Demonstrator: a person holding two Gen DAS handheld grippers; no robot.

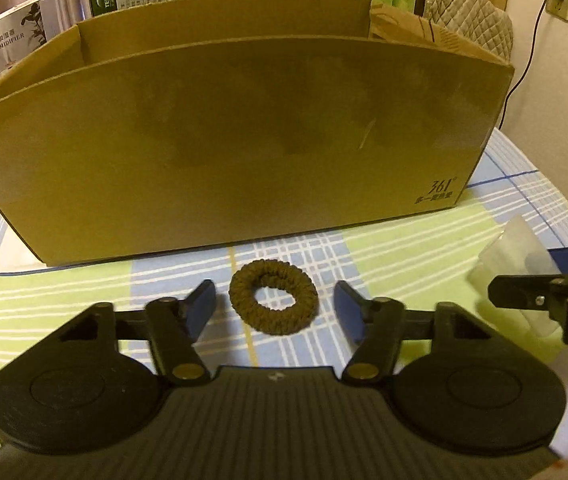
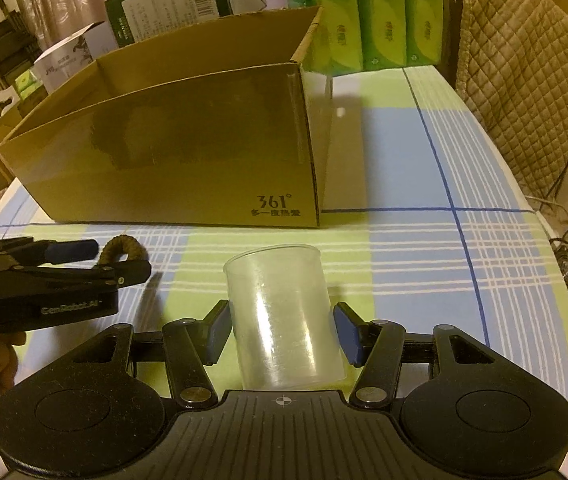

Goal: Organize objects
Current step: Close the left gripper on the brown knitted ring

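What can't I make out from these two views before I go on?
- Inside of the cardboard box: its near wall hides the floor in both views.
- Base of the plastic cup: cut off by the right claw body in the right wrist view.
- Hair tie: in the right wrist view, mostly hidden behind the left claw.

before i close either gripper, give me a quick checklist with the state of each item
1. Hair tie centred between the left gripper fingers: ok.
2. Left gripper open wide enough: ok, gaps show on both sides.
3. Cup upright between the right gripper fingers: ok.
4. Right pads touching the cup: not ok, both stand slightly apart from it.
5. Box open at the top: ok.
6. Room inside the box: cannot tell, its floor is hidden.
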